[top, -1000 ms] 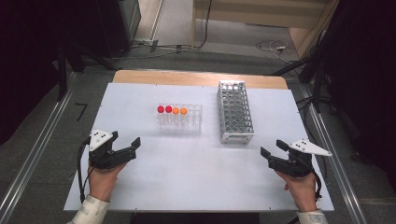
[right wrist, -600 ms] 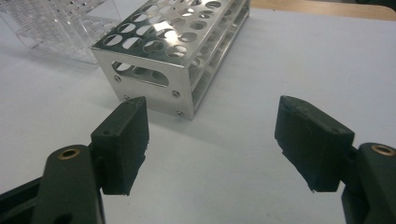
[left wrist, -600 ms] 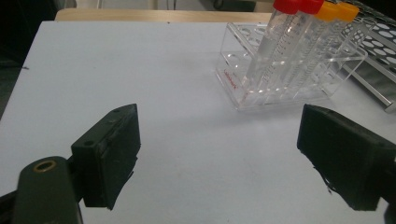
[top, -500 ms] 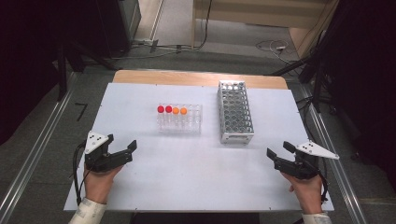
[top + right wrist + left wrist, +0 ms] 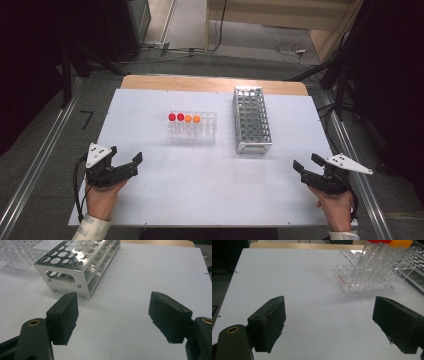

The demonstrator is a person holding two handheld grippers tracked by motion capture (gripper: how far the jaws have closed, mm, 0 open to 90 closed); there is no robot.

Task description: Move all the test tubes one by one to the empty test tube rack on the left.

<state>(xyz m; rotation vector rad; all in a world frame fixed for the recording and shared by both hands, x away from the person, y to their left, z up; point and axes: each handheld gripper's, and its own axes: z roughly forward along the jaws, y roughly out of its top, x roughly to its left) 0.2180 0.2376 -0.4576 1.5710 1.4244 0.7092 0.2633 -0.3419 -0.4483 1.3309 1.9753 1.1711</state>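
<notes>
Jaws of the left gripper (image 5: 124,161) stand spread wide with nothing between them, the tool low over the white table (image 5: 210,185) near its near-left corner, at about 8 o'clock in the high view. The left hand (image 5: 102,197) grips it from behind, forearm coming in from the bottom edge, jaws aimed toward 2 o'clock. The right gripper (image 5: 307,164) mirrors it at about 4 o'clock, jaws likewise parted and empty, held by the right hand (image 5: 336,205) and aimed toward 10 o'clock, just inside the table's right edge.

Between the two tools lies a broad bare stretch of table. Beyond it, near centre, a clear plastic rack (image 5: 192,131) holds four capped tubes (image 5: 184,118), two red and two orange; in the left gripper view it sits at 1 o'clock, well apart from the jaws. Just beside it at 3 o'clock stands a metal perforated rack (image 5: 252,120), its short end nearest the right gripper. A wooden strip (image 5: 210,84) borders the far edge.
</notes>
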